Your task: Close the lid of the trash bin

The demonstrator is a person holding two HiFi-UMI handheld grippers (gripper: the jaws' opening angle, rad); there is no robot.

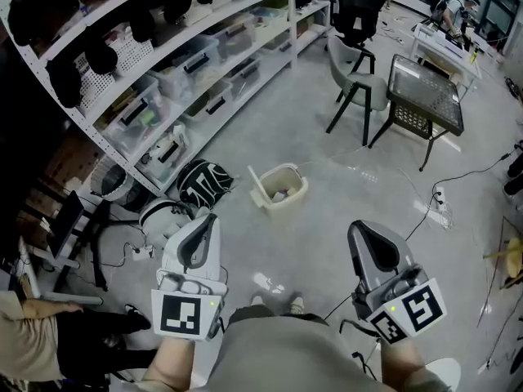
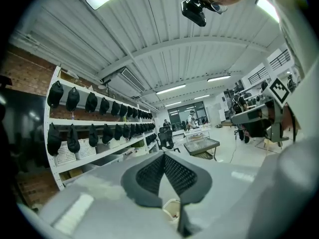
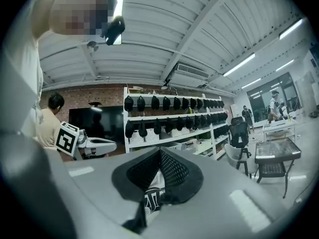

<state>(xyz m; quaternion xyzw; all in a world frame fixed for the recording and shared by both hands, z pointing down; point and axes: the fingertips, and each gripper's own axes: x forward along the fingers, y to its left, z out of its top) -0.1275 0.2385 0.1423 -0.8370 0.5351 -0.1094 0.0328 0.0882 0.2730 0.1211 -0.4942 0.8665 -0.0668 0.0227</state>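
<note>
A cream trash bin (image 1: 284, 189) stands on the grey floor, its flap lid (image 1: 258, 188) raised upright on its left side. My left gripper (image 1: 210, 220) is held low near my body, well short of the bin and to its left, jaws shut with nothing between them. My right gripper (image 1: 360, 229) is likewise shut and empty, short of the bin and to its right. In the left gripper view the shut pads (image 2: 164, 171) meet in a line, and part of the bin (image 2: 171, 208) shows just below them. The right gripper's pads (image 3: 160, 169) are also pressed together.
A black and white bag (image 1: 204, 183) lies left of the bin by the white shelving (image 1: 163, 72). A grey chair (image 1: 358, 84) and a mesh-top table (image 1: 425, 96) stand beyond. Cables (image 1: 425, 211) trail on the right. A seated person (image 1: 49, 337) is at the lower left.
</note>
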